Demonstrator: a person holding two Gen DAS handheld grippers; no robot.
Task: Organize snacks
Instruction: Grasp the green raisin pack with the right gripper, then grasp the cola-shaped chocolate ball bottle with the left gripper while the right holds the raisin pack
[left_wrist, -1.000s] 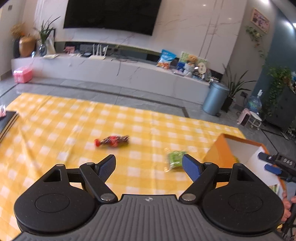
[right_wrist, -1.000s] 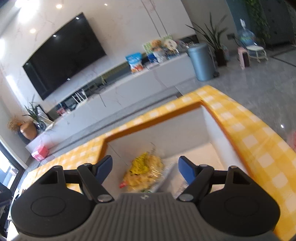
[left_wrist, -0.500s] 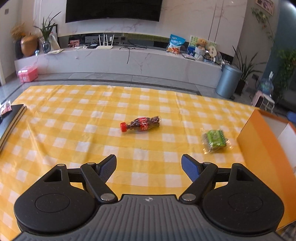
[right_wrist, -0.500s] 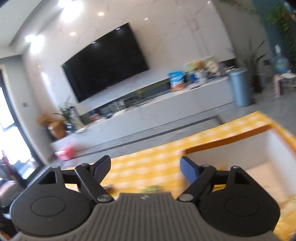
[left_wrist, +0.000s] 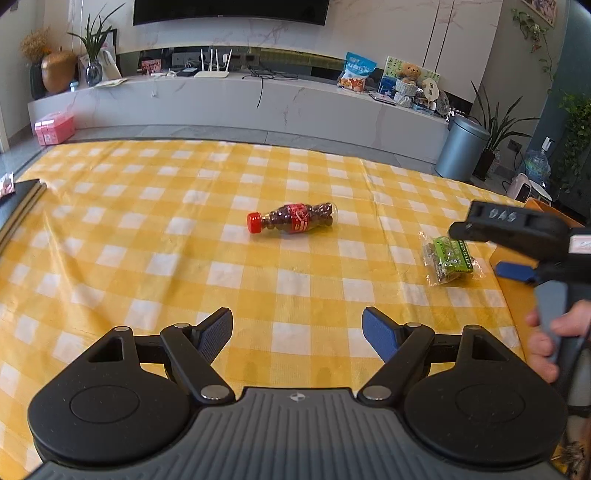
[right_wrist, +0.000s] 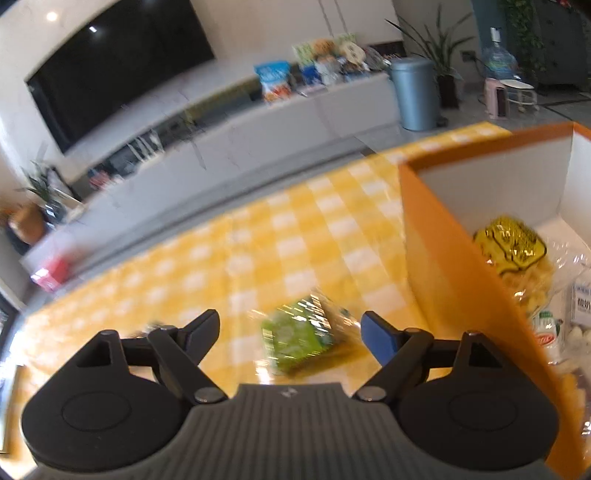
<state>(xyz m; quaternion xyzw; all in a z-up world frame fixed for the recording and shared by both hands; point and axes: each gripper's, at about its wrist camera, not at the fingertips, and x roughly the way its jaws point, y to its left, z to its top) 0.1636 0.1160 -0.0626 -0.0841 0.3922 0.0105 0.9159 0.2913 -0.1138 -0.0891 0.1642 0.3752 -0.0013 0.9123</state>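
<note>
Lying on the worktop (left_wrist: 147, 229) just ahead of the opening, empty right gripper (right_wrist: 288, 332), green raisin packet (right_wrist: 301, 338), long axis across its jaws, beside orange box (right_wrist: 454, 236); left gripper (left_wrist: 297, 332) wide, farther.

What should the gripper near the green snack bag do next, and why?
Probably lower the right gripper onto the green raisin packet and close. The packet lies loose on the yellow checked tablecloth, framed between jaws that are opening without touching it, right beside the orange cardboard box that already holds snacks.
</note>
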